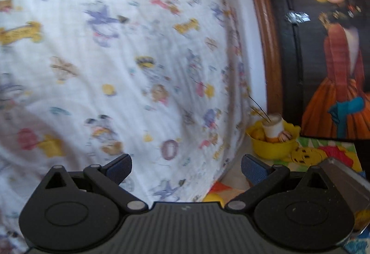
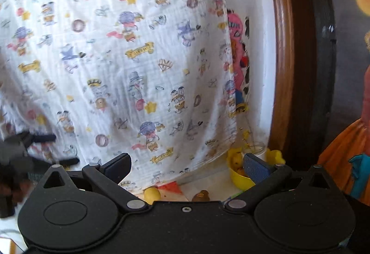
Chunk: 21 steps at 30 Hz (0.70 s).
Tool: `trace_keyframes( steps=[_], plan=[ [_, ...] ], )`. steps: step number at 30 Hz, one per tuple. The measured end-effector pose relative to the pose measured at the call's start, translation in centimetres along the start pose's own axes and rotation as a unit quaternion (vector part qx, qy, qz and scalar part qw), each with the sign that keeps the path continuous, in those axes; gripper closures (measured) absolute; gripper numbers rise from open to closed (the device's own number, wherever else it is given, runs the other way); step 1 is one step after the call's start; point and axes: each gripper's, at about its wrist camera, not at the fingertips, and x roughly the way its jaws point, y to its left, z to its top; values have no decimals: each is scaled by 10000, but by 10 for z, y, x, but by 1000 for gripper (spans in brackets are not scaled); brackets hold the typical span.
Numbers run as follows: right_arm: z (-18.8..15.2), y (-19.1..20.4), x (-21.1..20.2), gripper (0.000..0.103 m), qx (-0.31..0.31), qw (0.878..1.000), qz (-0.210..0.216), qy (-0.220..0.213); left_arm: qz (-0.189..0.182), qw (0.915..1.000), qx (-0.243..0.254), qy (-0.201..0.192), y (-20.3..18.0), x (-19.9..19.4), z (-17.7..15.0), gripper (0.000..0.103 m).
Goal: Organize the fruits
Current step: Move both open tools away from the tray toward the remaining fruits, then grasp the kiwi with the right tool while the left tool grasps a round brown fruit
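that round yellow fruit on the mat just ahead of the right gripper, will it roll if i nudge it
Probably yes. The yellow fruit looks round and smooth, so a nudge would likely send it rolling across the flat mat. Nothing appears to touch it or block it. Its rounded skin may also slip between the open right gripper fingers unless gripped squarely.
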Motion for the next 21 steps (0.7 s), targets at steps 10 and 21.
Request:
trace_keyframes(
  steps=[10,21],
  plan=[
    [-10,-30,101,0,490,9951,181,845,-647,9974,-98,285,-17,55,-32,0],
    [-55,-69,211,1,791,9746,305,2072,-1419,9853,-174,935,-74,133,-74,0]
  ],
)
